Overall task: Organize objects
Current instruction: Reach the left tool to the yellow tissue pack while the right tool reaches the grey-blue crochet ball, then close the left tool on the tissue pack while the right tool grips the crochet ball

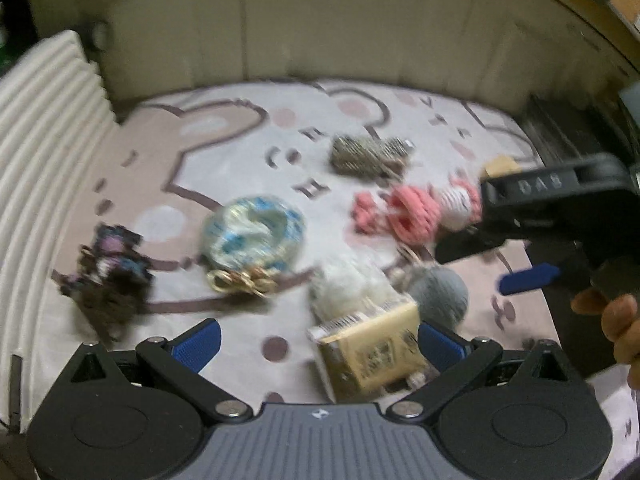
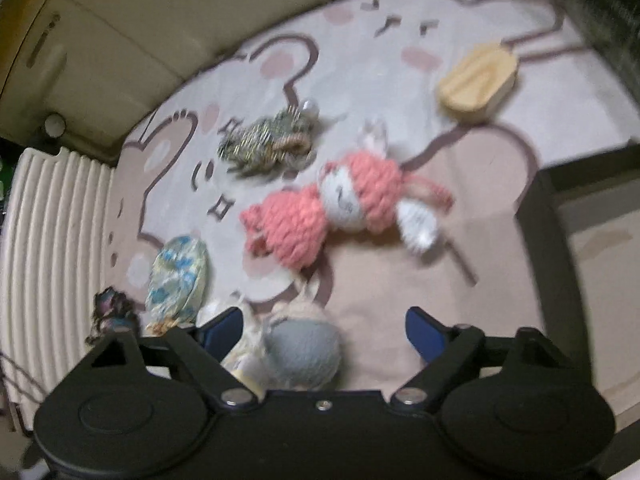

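Observation:
Small objects lie on a bear-print cloth (image 1: 224,184). A pink yarn doll (image 2: 344,204) lies mid-cloth; it also shows in the left wrist view (image 1: 416,210). A blue-and-white scrunchie with a gold chain (image 1: 254,232) lies left of centre. A dark beaded trinket (image 1: 110,276), a glittery olive bow (image 1: 368,154), a grey pom-pom (image 2: 300,350) and a yellow card pack (image 1: 376,348) lie around. A wooden oval box (image 2: 478,82) sits far right. My left gripper (image 1: 318,342) is open above the card pack. My right gripper (image 2: 324,330) is open, the grey pom-pom just inside its left finger.
A white ribbed board (image 1: 44,168) borders the cloth on the left. Beige cabinet fronts (image 1: 320,20) rise behind. A dark ledge (image 2: 560,248) runs along the cloth's right edge. The right gripper body (image 1: 560,208) and a hand (image 1: 616,320) show in the left wrist view.

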Tool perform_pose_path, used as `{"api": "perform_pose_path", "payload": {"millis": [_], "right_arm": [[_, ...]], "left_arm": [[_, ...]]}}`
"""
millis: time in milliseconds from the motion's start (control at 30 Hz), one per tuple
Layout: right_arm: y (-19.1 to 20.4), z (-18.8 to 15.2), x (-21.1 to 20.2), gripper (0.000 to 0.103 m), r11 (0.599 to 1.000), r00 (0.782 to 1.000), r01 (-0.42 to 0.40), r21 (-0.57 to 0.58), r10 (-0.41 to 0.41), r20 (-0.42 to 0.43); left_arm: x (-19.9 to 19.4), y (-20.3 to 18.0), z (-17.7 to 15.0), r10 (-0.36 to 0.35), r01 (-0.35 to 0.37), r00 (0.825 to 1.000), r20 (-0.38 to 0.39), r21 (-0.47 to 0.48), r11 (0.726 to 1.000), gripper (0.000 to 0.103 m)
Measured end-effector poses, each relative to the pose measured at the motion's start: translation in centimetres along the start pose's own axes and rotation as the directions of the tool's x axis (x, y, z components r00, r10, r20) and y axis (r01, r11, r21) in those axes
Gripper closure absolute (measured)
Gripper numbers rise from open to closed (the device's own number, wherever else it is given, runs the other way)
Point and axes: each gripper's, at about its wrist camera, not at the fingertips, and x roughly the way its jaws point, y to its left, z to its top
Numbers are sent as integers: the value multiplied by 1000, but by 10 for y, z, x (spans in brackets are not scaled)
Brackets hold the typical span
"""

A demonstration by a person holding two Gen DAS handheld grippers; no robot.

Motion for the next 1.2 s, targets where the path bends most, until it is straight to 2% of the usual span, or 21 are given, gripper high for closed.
{"api": "perform_pose_path", "payload": {"millis": [67,200,333,433,533,700,800,900,1000,1200], "right_arm": [[3,-3,4,21,1000,999,-25,-1,25,-33],[11,-5,12,26,999,998,-24,-47,21,-67],[14,-7,22,38,998,996,4,-61,-9,-90],[12,-6,24,54,999,996,6,-50,-11,-91],[12,-5,21,55,998,996,8,-54,-13,-88],[12,-4,12,56,996,997,47,-73,-51,-58],[9,-2,6,56,996,997,62,-67,-65,-45],[7,-2,4,56,995,996,72,-66,-74,-42],[6,-3,3,56,993,996,82,-82,-85,-40],[9,-5,-13,56,988,996,85,-129,-84,10]], "left_arm": [[5,-3,0,-27,27,999,-23,11,1000,1],[18,-9,1,-64,66,995,-82,12,998,3],[30,-12,4,-86,85,988,-125,-15,996,5],[34,-15,6,-95,91,986,-140,-33,995,5],[38,-23,9,-95,92,985,-147,-26,995,7],[46,-30,9,-63,62,985,-162,-13,998,15],[53,-27,7,-45,39,981,-189,-37,999,28],[57,-22,5,-59,44,979,-195,-78,996,29],[53,-25,5,-45,33,982,-185,-65,997,31],[32,-17,13,-18,7,993,-116,-90,996,32]]}}
